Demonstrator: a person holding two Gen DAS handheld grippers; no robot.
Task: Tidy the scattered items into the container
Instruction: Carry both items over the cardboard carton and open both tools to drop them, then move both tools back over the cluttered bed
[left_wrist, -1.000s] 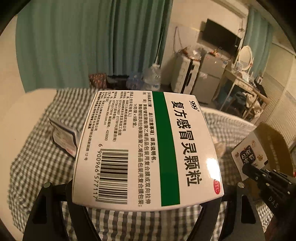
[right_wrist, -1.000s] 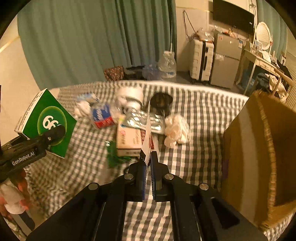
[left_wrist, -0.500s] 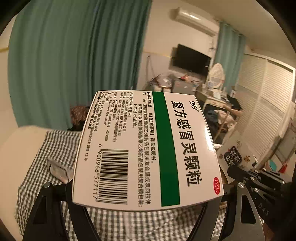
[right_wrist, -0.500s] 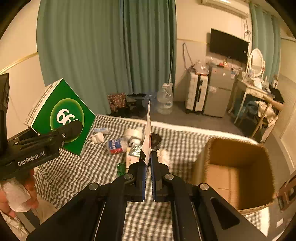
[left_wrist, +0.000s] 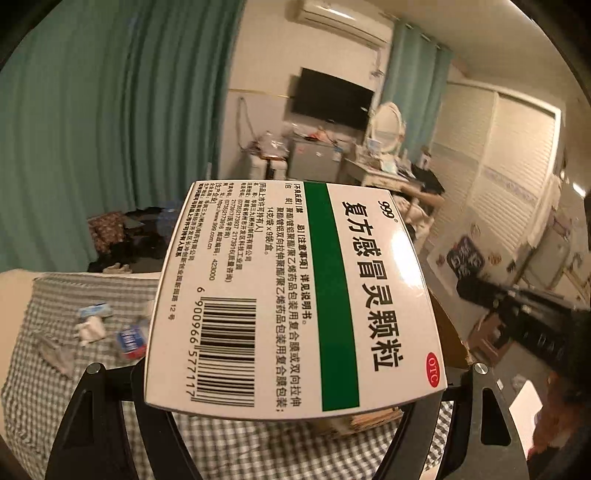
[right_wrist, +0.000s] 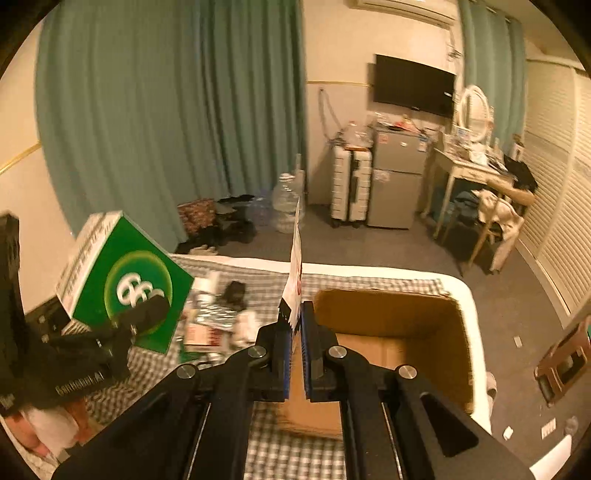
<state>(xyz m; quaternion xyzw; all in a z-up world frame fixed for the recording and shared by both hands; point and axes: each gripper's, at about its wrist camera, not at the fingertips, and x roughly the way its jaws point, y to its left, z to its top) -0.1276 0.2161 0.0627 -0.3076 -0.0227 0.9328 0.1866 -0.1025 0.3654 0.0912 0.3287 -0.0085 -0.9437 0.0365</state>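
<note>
We held the left claw (left_wrist: 295, 398) spread wide around a white-and-green medicine box (left_wrist: 291, 295), its pads pressing the box's two sides, so the box sat gripped between the fingers with its barcode face turned up toward the camera. In the right wrist view that same box (right_wrist: 125, 280) showed its green end, lifted above the bed (right_wrist: 369, 275) and off to the left of our right claw (right_wrist: 294, 332).

Our right claw was clenched tight on a thin white sachet (right_wrist: 295, 258), which stood upright on edge out of the pinched blue pads. Just ahead of and below that claw, slightly to its right, sat the open cardboard box (right_wrist: 406, 325), resting on the checked bedcover (right_wrist: 280, 443).

The remaining scattered items (right_wrist: 218, 325) lay in a cluster on the bedcover to the left of the right claw, between it and the raised medicine box; blur kept us from telling most of them apart. From the left claw's side, a few small packets (left_wrist: 107, 325) lay on the cover below and to its left.
</note>
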